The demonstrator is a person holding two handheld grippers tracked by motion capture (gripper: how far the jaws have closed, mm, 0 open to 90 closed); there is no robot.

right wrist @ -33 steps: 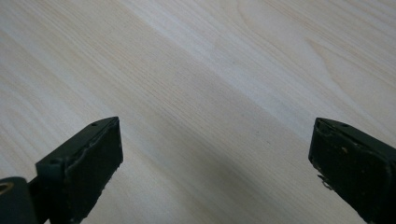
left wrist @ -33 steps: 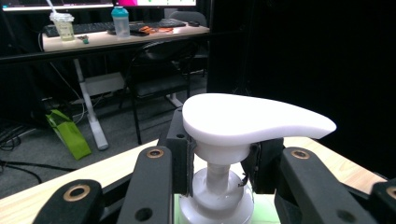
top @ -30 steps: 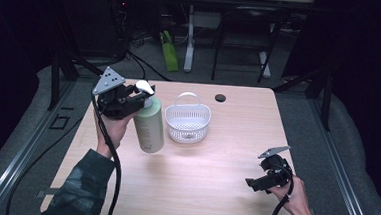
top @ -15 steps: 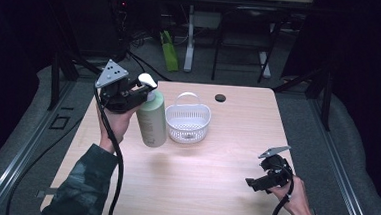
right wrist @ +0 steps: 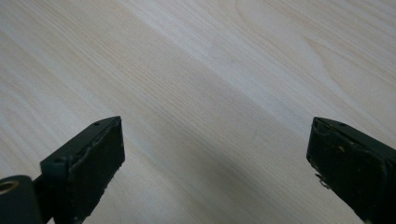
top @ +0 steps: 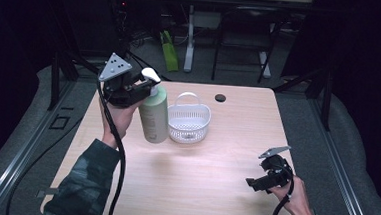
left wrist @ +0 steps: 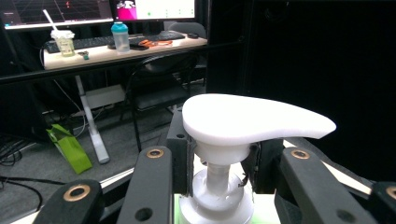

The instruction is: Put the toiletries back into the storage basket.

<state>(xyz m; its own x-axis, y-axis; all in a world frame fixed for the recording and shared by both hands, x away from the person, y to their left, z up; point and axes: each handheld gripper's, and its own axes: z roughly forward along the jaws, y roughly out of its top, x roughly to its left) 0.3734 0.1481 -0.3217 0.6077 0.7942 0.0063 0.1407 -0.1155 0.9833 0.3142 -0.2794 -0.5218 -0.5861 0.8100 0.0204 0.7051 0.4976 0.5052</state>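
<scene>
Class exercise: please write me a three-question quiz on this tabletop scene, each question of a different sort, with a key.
1. True or false: the left gripper grips the pump bottle by its neck.
2. What lies between the right gripper fingers?
A. a cap
B. nothing, bare table
C. the basket
3. Fill in: the white basket stands directly to the bottle's ____ in the high view.

Key: 1 true; 2 B; 3 right.

- The tabletop (top: 216, 139) is brightly lit from above; the room around it is dark.
- The high view is soft and grainy.
- The pump head (left wrist: 252, 122) glares white, slightly blurred.
</scene>
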